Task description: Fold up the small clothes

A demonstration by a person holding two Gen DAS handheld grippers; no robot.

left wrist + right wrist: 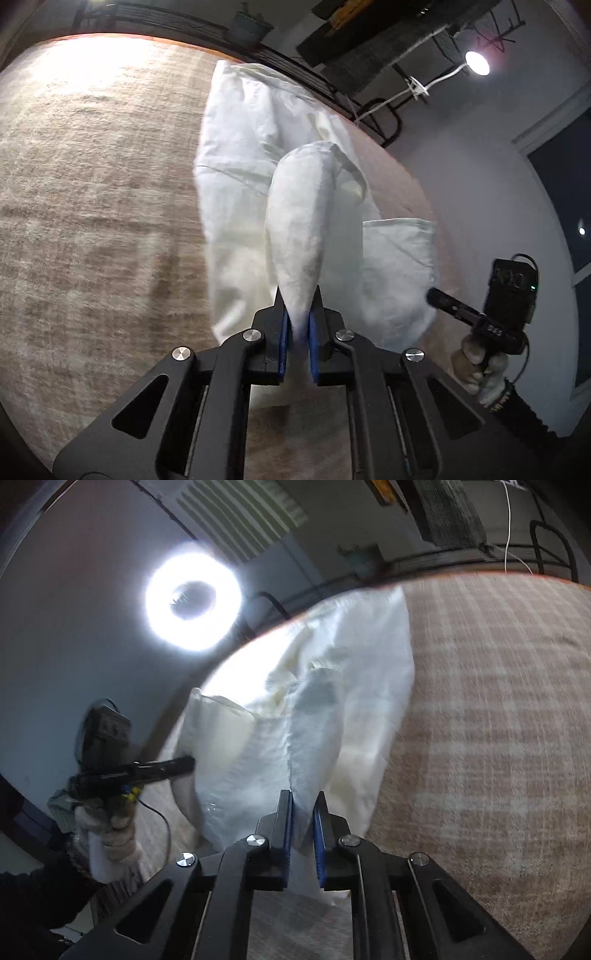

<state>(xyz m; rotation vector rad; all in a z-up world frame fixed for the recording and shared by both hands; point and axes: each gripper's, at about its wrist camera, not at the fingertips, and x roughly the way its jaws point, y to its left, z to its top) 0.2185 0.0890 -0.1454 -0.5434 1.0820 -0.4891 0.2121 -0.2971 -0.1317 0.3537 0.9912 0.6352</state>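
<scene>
White garment: we hold it rumpled on the beige-carpeted counter, reaching that counter's far edge. Left hand-held gripper: blue pads clamped on a raised fold of the cloth. Right hand-held gripper: likewise clamped on a pinched ridge of the cloth. Ring light: glowing beyond the counter's edge.
</scene>
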